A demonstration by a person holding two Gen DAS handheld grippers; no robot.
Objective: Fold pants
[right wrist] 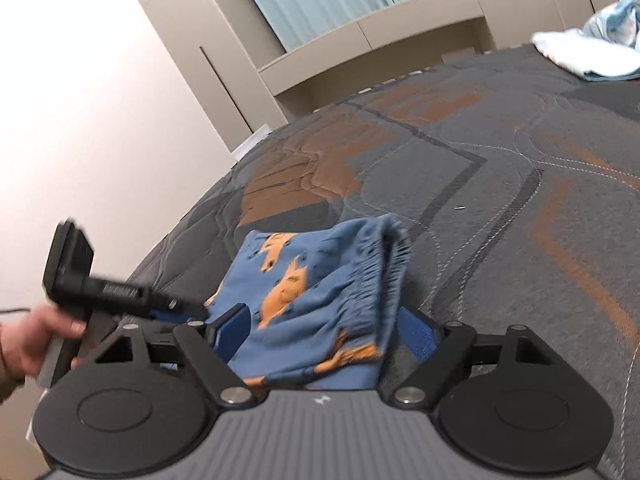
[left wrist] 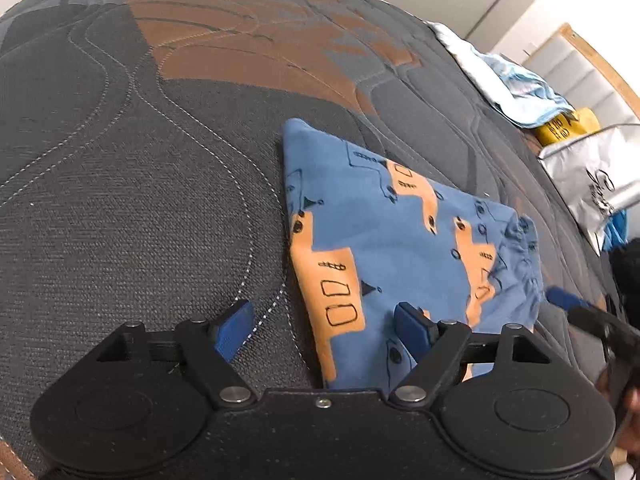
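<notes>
The left gripper (left wrist: 324, 328) tilts steeply down over the near left corner of the folded pants (left wrist: 404, 248), jaws spread wide with nothing pinched (one blue pad hangs over bare mattress (left wrist: 120, 200), the other over the cloth). The right gripper (right wrist: 324, 332), angled more shallowly, is likewise open, straddling the gathered waistband end without pressing it. A hand (right wrist: 36, 336) grasps the left tool's handle. Farther right, crumpled light cloth (left wrist: 516, 84) lies near the mattress's far edge.
</notes>
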